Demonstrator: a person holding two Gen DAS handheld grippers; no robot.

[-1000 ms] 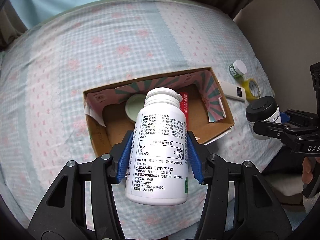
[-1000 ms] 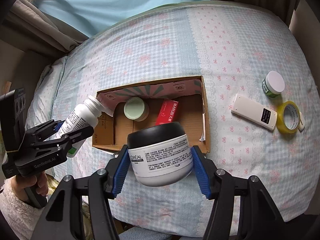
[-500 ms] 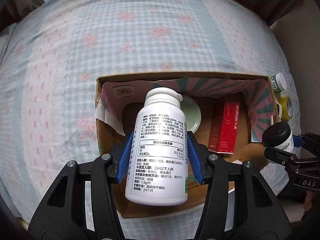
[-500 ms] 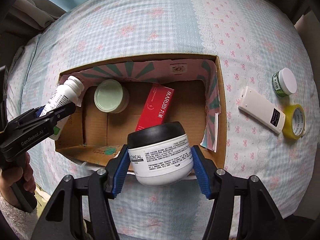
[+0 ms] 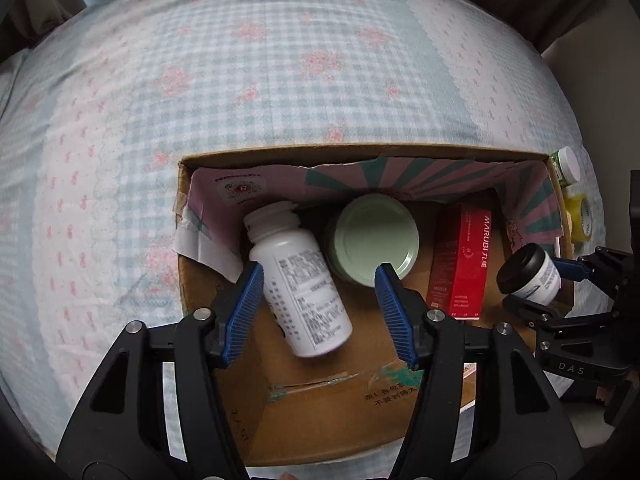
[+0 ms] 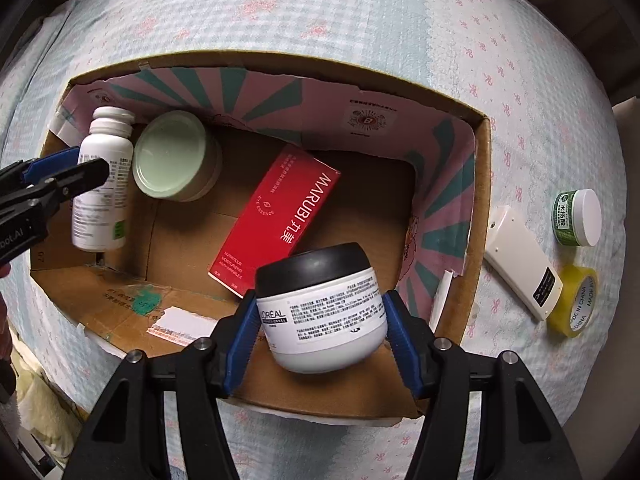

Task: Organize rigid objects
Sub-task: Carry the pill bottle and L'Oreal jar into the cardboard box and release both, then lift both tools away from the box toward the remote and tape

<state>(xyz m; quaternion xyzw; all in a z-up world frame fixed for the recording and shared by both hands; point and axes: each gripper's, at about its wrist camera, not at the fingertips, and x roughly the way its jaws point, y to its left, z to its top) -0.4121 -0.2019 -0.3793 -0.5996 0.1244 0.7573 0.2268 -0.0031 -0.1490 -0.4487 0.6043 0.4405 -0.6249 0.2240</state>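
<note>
An open cardboard box (image 5: pixel 360 420) (image 6: pixel 478 216) lies on the bed. My left gripper (image 5: pixel 320 286) is open over its left end. A white pill bottle (image 5: pixel 298 280) (image 6: pixel 104 184) tilts between the pads, free of them, inside the box. My right gripper (image 6: pixel 318 320) is shut on a white L'Oréal jar with a black lid (image 6: pixel 322 308) (image 5: pixel 528 276), held over the box's right end. A pale green lidded tin (image 5: pixel 374 240) (image 6: pixel 176 156) and a red MARUBI carton (image 5: pixel 460 264) (image 6: pixel 280 212) lie in the box.
On the checked bedspread (image 6: pixel 360 12) right of the box lie a white remote (image 6: pixel 524 260), a small green jar with a white lid (image 6: pixel 578 218) (image 5: pixel 566 166) and a yellow tape roll (image 6: pixel 574 300) (image 5: pixel 580 218).
My left gripper opened and let go of the white bottle, which dropped tilted into the box. Both grippers moved in closer over the box. The right one kept its jar.
</note>
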